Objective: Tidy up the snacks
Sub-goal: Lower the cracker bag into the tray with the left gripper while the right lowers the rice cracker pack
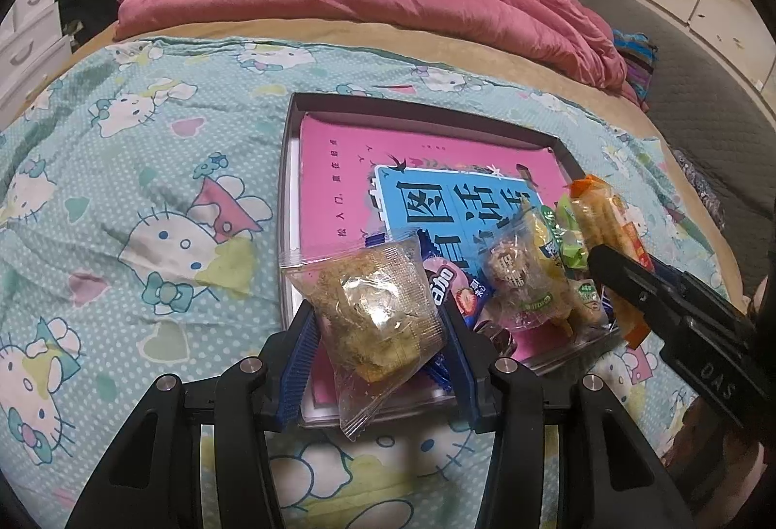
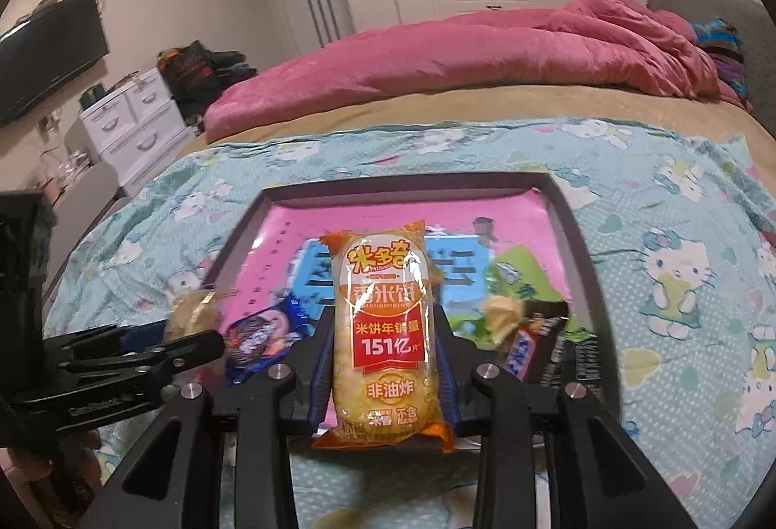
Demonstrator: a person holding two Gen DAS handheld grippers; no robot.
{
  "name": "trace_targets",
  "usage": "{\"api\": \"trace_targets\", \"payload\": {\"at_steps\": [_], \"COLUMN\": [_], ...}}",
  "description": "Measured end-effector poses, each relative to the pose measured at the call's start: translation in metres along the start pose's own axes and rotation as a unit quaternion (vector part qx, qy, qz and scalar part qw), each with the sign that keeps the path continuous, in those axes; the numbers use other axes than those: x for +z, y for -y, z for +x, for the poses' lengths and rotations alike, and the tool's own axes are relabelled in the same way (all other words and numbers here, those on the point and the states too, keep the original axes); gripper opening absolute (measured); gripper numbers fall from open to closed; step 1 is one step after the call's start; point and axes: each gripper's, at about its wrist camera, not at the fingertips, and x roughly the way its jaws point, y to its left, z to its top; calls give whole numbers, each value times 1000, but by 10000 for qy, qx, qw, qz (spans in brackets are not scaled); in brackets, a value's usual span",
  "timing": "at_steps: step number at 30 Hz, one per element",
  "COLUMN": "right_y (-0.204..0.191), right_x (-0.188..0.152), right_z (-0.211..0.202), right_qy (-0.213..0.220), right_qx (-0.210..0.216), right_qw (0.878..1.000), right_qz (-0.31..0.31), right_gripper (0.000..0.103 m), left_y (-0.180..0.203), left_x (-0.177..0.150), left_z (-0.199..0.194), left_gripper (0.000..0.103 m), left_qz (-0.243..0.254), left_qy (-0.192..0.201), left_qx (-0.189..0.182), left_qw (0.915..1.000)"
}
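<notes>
At the bottom centre of the left wrist view, the left gripper [image 1: 378, 335] clamps a clear-wrapped crumbly snack [image 1: 376, 311] above the tray's [image 1: 412, 104] near edge. At the lower middle of the right view, the right gripper [image 2: 385, 359] pinches an orange rice cracker pack [image 2: 383, 335] over the same tray.

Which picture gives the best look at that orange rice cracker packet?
The right wrist view: the rice cracker packet faces the camera, label readable, between the right gripper's fingers. The left wrist view shows only its edge, far right, partly hidden.
</notes>
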Motion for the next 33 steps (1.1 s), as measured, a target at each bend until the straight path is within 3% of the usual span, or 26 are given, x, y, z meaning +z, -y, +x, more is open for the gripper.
{"api": "trace_targets", "payload": {"at_steps": [12, 23, 33], "right_y": [-33, -49, -48], "right_x": [-4, -13, -11], "right_z": [14, 30, 35], "right_qy": [-165, -372, -426], "right_qx": [331, 175, 83], "right_qw": [9986, 9955, 9949], "right_qz": [-375, -853, -910], "right_gripper": [36, 36, 36], "left_y": [-3, -4, -4], "left_x": [-2, -4, -4], "left_z": [1, 4, 4], "left_gripper": [51, 51, 51], "left_qz": [-10, -33, -5], "left_qy": [-12, -80, -85], "left_qx": [2, -2, -5], "left_qw": [10000, 10000, 10000]}}
